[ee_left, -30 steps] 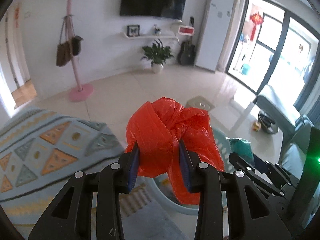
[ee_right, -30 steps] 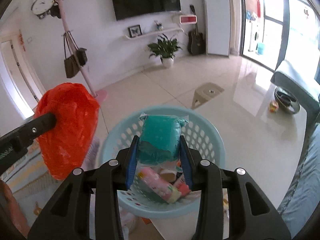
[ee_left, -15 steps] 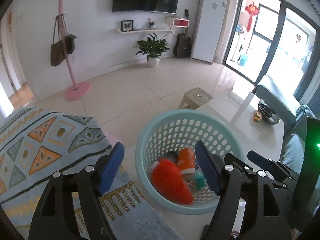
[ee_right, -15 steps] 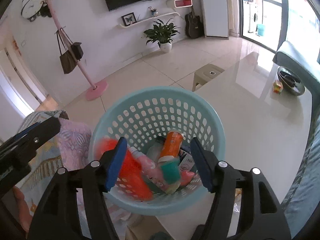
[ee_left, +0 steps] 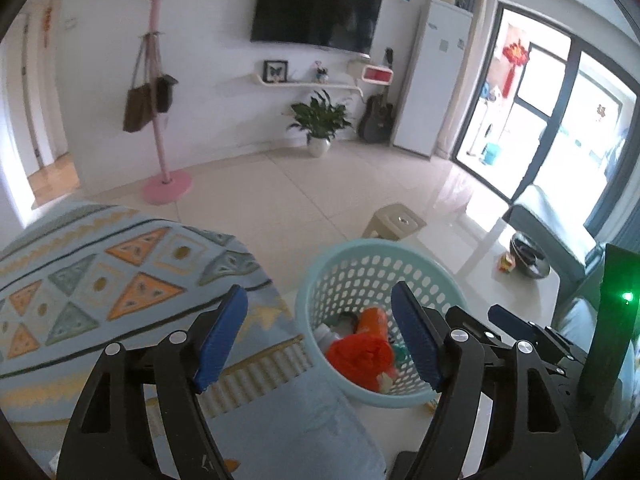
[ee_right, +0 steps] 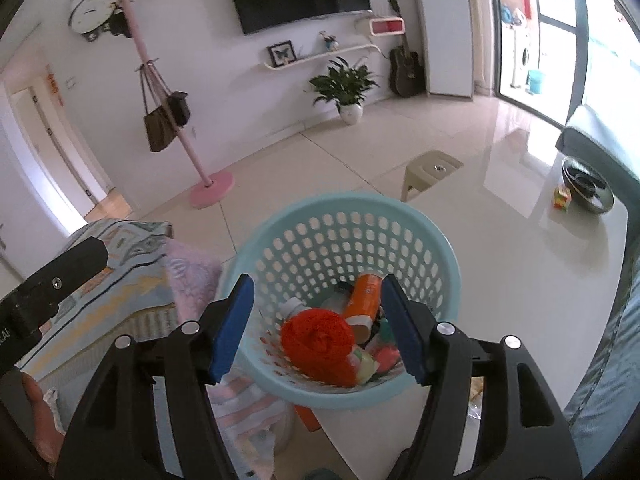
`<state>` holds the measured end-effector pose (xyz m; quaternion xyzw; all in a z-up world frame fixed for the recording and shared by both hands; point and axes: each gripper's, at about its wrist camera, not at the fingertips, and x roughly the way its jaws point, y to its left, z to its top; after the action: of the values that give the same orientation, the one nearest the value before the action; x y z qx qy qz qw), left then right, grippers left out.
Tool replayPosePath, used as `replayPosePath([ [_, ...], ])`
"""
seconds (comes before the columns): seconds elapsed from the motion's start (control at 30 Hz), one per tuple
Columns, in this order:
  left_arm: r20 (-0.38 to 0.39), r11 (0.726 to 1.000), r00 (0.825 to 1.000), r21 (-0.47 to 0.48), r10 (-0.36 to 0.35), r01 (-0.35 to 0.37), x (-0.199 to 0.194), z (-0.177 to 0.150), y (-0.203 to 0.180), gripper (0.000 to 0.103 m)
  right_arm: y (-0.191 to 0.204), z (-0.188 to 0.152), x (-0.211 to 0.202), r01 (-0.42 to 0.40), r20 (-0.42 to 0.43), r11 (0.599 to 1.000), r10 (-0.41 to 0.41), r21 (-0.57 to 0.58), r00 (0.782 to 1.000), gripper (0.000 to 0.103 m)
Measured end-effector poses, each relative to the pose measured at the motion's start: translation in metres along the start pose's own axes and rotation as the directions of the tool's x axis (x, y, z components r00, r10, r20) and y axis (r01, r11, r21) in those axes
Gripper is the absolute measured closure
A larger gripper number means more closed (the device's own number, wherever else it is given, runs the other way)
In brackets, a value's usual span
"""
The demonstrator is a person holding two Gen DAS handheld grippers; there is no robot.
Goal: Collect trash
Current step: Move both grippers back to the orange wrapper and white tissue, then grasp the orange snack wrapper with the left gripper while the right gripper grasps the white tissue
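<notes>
A light blue perforated basket (ee_left: 348,258) (ee_right: 344,208) stands on the glossy white table and holds the trash. In it lie a crumpled red plastic bag (ee_left: 362,358) (ee_right: 318,338), an orange bottle (ee_right: 364,292) and several other small packets. My left gripper (ee_left: 320,340) is open and empty, above and to the left of the basket. My right gripper (ee_right: 316,328) is open and empty, right over the basket's near side. The left gripper's arm also shows at the left edge of the right wrist view (ee_right: 52,284).
A patterned blanket (ee_left: 100,272) covers the seat to the left of the basket. The white table (ee_right: 540,280) carries a dark bowl (ee_right: 586,188) and a small box (ee_right: 560,198) at the far right. A beige stool (ee_right: 434,170) stands on the tiled floor beyond.
Both grippers opened. The left let go of the red bag and the right let go of the teal packet; both dropped into the basket. Both grippers pulled back slightly.
</notes>
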<state>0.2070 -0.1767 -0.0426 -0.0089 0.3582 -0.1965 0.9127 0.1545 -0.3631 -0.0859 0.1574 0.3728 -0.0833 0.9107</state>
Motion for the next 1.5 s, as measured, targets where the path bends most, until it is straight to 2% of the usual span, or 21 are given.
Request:
replayPosePath([
  [0.27, 0.088, 0.998, 0.994, -0.013, 0.066, -0.066, -0.066, -0.01, 0.024, 0.026, 0.046, -0.006, -0.035, -0.043, 0.045, 0.994, 0.047, -0.097, 0.998, 0.041],
  [0.43, 0.13, 0.989, 0.982, -0.076, 0.136, -0.126, -0.11, -0.027, 0.06, 0.026, 0.086, -0.018, -0.059, -0.118, 0.061, 0.98, 0.129, -0.161, 0.99, 0.04],
  [0.57, 0.142, 0.971, 0.969, -0.157, 0.201, -0.178, -0.146, -0.046, 0.1, 0.026, 0.124, -0.036, -0.075, -0.184, 0.055, 0.954, 0.202, -0.236, 0.978, 0.039],
  [0.67, 0.126, 0.941, 0.952, -0.233, 0.28, -0.245, -0.173, -0.069, 0.139, 0.026, 0.162, -0.057, -0.088, -0.241, 0.035, 0.918, 0.265, -0.315, 0.964, 0.036],
  [0.73, 0.108, 0.919, 0.944, -0.286, 0.311, -0.27, -0.188, -0.082, 0.164, 0.026, 0.183, -0.07, -0.092, -0.278, 0.014, 0.894, 0.302, -0.351, 0.953, 0.031],
  [0.83, 0.075, 0.885, 0.931, -0.346, 0.358, -0.312, -0.206, -0.1, 0.195, 0.025, 0.213, -0.092, -0.093, -0.337, -0.043, 0.851, 0.35, -0.403, 0.936, 0.03],
  [0.93, 0.026, 0.833, 0.894, -0.375, 0.448, -0.407, -0.22, -0.122, 0.223, 0.023, 0.237, -0.117, -0.089, -0.377, -0.095, 0.81, 0.377, -0.448, 0.922, 0.03],
  [0.97, 0.01, 0.821, 0.886, -0.382, 0.464, -0.425, -0.223, -0.13, 0.231, 0.019, 0.243, -0.124, -0.087, -0.391, -0.106, 0.798, 0.388, -0.459, 0.916, 0.03],
  [1.03, -0.014, 0.805, 0.882, -0.401, 0.472, -0.437, -0.228, -0.146, 0.242, 0.018, 0.254, -0.139, -0.079, -0.404, -0.141, 0.781, 0.386, -0.477, 0.912, 0.029],
  [1.1, -0.042, 0.785, 0.882, -0.439, 0.469, -0.438, -0.229, -0.164, 0.258, 0.018, 0.263, -0.151, -0.072, -0.407, -0.158, 0.77, 0.381, -0.491, 0.911, 0.029],
  [1.17, -0.062, 0.774, 0.893, -0.473, 0.447, -0.42, -0.227, -0.176, 0.268, 0.018, 0.272, -0.16, -0.063, -0.395, -0.172, 0.766, 0.359, -0.507, 0.917, 0.029],
  [1.27, -0.08, 0.772, 0.907, -0.497, 0.414, -0.396, -0.22, -0.188, 0.274, 0.018, 0.278, -0.168, -0.051, -0.389, -0.205, 0.768, 0.331, -0.508, 0.921, 0.029],
  [1.33, -0.096, 0.783, 0.919, -0.496, 0.381, -0.376, -0.212, -0.192, 0.278, 0.018, 0.279, -0.169, -0.043, -0.382, -0.223, 0.77, 0.311, -0.511, 0.924, 0.029],
  [1.43, -0.128, 0.782, 0.925, -0.502, 0.356, -0.371, -0.201, -0.197, 0.284, 0.018, 0.279, -0.168, -0.038, -0.383, -0.237, 0.775, 0.302, -0.503, 0.923, 0.029],
  [1.5, -0.133, 0.781, 0.922, -0.495, 0.364, -0.38, -0.197, -0.199, 0.284, 0.016, 0.281, -0.168, -0.034, -0.381, -0.256, 0.775, 0.287, -0.504, 0.923, 0.029],
])
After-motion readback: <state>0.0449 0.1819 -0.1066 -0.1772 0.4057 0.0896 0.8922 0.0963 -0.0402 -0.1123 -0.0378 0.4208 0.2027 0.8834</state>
